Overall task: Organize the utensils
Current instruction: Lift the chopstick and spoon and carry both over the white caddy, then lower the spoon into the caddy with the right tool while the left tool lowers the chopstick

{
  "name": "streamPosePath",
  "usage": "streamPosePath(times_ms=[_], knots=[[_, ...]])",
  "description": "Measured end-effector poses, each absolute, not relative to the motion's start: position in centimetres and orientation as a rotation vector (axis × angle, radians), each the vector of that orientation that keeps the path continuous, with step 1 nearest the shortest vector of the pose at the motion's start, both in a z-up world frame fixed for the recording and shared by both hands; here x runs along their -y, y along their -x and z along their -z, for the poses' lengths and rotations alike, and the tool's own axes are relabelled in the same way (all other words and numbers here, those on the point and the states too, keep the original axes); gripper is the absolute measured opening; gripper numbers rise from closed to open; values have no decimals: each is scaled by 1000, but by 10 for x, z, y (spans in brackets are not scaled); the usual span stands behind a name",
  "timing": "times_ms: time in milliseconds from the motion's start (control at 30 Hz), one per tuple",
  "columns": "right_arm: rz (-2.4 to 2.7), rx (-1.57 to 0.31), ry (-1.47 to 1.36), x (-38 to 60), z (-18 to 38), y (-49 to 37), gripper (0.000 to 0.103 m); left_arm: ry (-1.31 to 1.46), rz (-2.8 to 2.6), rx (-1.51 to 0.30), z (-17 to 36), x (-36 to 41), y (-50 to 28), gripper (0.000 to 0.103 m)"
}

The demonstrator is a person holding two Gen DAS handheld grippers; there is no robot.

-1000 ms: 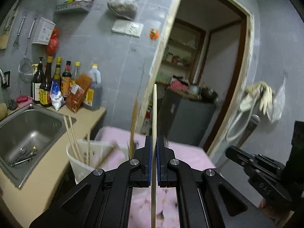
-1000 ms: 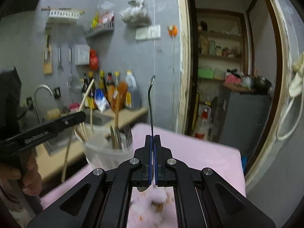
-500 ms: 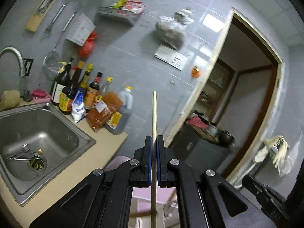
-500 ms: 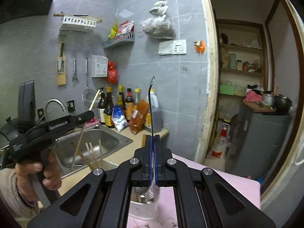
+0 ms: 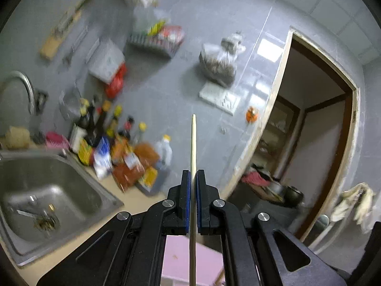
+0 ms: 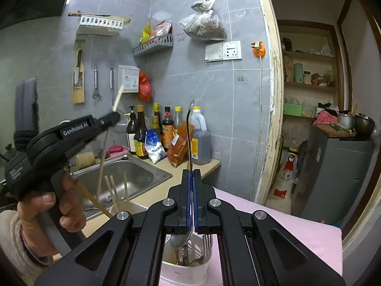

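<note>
Crowding counter [image 6: 166,166]: bottles [image 6: 140,133], sink [image 6: 133,176].

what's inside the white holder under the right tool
Inside the white holder: a spoon and a fork. The right tool covers its rim; the bottom is hidden.

We note heavy motion blur across the left wrist view, bottles [image 5: 114,140] smeared; right wrist view sharp. Cool, even indoor light. Glare patch on wall tiles [image 5: 266,50]. Fisheye bending and dark vignette at corners.
</note>
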State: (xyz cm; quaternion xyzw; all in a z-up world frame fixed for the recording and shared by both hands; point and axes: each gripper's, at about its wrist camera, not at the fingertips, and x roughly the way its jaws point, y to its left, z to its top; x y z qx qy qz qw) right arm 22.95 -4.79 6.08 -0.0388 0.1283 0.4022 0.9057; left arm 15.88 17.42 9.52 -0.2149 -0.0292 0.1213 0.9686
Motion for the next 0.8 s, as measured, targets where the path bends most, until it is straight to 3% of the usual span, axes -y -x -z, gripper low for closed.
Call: streamPosePath(times_ms=[400,800], knots=[[-829,-239,71,48,-49,-226,0,460,-285,119,-97,-191,-144,2],[-804,-201,106,37,-36,-224,0,473,-323,114,-62,-189,-152,2]])
